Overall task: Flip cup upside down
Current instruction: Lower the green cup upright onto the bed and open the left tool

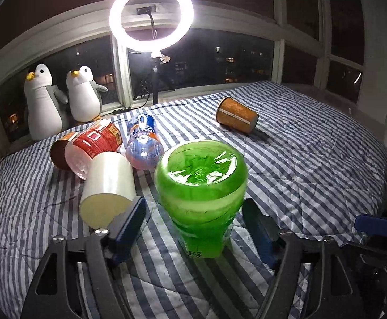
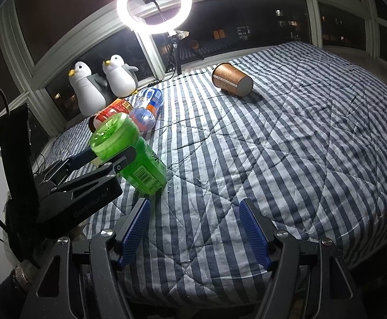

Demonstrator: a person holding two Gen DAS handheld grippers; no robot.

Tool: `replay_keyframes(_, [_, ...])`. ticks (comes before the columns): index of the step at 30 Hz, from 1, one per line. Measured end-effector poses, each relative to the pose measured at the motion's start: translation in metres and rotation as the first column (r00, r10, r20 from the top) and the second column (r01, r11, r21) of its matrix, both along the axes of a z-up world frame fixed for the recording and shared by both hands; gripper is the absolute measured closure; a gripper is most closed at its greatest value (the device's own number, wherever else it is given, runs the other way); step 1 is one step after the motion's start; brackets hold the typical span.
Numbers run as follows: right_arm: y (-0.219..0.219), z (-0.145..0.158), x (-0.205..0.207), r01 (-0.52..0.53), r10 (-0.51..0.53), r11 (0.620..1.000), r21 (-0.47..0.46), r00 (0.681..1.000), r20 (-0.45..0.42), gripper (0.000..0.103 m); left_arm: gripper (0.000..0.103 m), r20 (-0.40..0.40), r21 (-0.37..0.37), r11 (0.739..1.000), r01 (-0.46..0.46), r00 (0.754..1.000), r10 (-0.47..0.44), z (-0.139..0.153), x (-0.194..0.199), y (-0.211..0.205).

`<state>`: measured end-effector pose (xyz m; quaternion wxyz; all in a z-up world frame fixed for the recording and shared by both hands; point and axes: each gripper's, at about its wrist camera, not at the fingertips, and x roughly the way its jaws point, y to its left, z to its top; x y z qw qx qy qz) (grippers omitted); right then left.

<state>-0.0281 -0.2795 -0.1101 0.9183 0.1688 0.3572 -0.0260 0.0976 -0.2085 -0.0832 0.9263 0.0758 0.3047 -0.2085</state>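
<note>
1. Broadly, the striped bed [image 2: 273,138] carried everything, with a window sill behind it holding a ring light [image 1: 151,15] and two plush penguins [image 1: 60,101].
2. The green cup [image 1: 201,186] stood near the front of the bed, base up and mouth down on the quilt, so its long axis ran roughly vertical, leaning a little in the right wrist view [image 2: 129,154]. It appeared already upside down.
3. It looked like thin translucent plastic: light, somewhat springy, smooth and likely slippery, easy to dent if squeezed hard. The straighter labelled body below the bulged base seemed the best place to take hold.
4. A cluster of other cups [image 1: 105,154] lay on their sides to the left, and an orange paper cup [image 1: 237,115] lay tipped well apart toward the far side.
5. The left gripper [image 1: 196,226] had its jaws wide, straddling the green cup without clearly touching it.
6. The right gripper [image 2: 194,228] also had its jaws wide, holding nothing, over bare quilt.
</note>
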Motion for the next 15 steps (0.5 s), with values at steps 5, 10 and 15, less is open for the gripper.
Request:
replay_keyframes(5, [-0.002,0.0,0.0,0.007,-0.007,1.0,0.002,1.0,-0.001,0.037,0.02,-0.001,-0.002,1.0,-0.002,1.0,0.002,0.0,0.001,0.0])
replay_keyframes(10, [-0.002,-0.002,0.001,0.007,-0.007,1.0,0.003,1.0,-0.006,0.037,0.012,0.005,-0.014,1.0,0.006,1.0,-0.006,0.003,-0.001,0.005])
replay_keyframes(15, [0.0,0.0,0.001,0.007,-0.007,1.0,-0.001,1.0,0.007,0.037,0.008,-0.005,-0.045,0.999,0.004,1.0,-0.004,0.01,-0.006,0.016])
